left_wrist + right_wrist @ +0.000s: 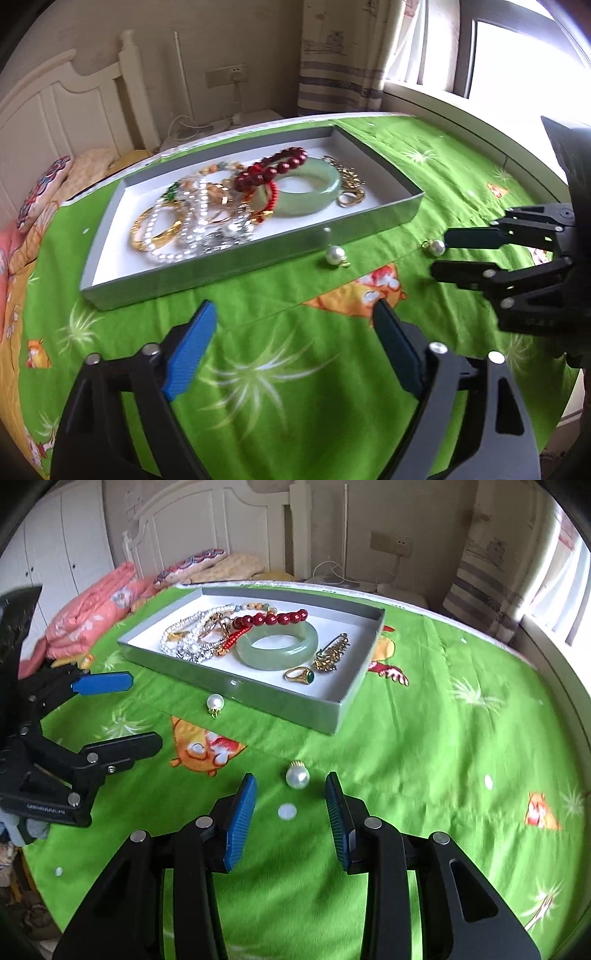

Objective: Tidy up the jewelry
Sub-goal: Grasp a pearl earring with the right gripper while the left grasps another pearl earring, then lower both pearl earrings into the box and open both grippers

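A grey tray (258, 254) (280, 701) with a white floor lies on the green cloth. It holds a jade bangle (317, 205) (258, 657), a red bead bracelet (284, 162) (277, 618), pearl strands (173, 243), gold bangles, a green-stone ring (301, 675) and a gold brooch (330, 653). Two loose pearl pendants lie on the cloth in front of it. One pearl (297, 776) (437, 247) sits between the tips of my right gripper (290, 781) (441, 254), which is open; its pads do not touch it. The other pearl (335, 255) (215, 702) lies by the tray wall. My left gripper (294, 306) (144, 712) stands wide open and empty, short of that pearl.
The green patterned cloth (406, 775) covers a bed. A pink quilt (96, 616) and pillows lie at the head, before a white headboard (55, 107). A window (517, 55) and curtain are on the right side. A night table with cables stands behind the tray.
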Tool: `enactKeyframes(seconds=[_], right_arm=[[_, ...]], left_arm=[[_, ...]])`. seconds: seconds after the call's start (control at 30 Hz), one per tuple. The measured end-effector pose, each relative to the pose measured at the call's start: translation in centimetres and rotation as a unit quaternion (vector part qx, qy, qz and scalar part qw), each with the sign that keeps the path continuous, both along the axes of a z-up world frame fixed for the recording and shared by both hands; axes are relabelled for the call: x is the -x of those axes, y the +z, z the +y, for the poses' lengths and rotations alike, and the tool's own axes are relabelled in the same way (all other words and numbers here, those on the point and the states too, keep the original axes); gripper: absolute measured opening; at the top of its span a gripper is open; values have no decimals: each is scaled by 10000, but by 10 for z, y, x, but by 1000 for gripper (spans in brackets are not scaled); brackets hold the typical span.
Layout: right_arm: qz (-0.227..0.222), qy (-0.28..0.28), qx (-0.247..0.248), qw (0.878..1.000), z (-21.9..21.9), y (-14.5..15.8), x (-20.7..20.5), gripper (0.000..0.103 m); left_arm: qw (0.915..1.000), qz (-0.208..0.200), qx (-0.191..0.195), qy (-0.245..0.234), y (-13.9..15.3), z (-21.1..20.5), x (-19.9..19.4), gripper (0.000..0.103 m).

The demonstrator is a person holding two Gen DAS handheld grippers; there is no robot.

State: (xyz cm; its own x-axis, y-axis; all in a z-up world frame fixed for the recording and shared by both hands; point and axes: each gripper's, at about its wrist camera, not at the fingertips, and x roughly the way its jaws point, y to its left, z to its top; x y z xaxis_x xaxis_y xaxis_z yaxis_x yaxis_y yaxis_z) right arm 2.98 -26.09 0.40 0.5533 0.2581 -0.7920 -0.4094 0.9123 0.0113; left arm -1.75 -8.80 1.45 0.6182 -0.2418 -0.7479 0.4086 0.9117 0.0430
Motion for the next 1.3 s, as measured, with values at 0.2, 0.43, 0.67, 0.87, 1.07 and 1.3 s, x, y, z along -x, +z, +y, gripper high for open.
enactKeyframes(seconds=[0.2,0.43,0.67,0.87,1.07,1.3], right_arm=[[-132,31,128,9998,2,1,3,15],[-300,-33,-35,9995,-8,10,13,15],[-340,-118,-183,9992,-13,12,19,15],[-412,-119,-307,9986,-14,18,23,15],[-564,-57,-356,9978,-8,31,22,15],[-622,6,-527,9967,6,39,4,15]], left_arm=[[9997,184,33,-141,-4,-16,-13,56],[9994,313,37,-141,-9,-31,-24,48],[9990,392,216,-95,-8,-45,-37,13],[9989,165,288,-332,-2,-47,-17,13],[9991,12,368,-212,12,-29,-9,13],[9988,-89,483,26,24,-6,-15,14]])
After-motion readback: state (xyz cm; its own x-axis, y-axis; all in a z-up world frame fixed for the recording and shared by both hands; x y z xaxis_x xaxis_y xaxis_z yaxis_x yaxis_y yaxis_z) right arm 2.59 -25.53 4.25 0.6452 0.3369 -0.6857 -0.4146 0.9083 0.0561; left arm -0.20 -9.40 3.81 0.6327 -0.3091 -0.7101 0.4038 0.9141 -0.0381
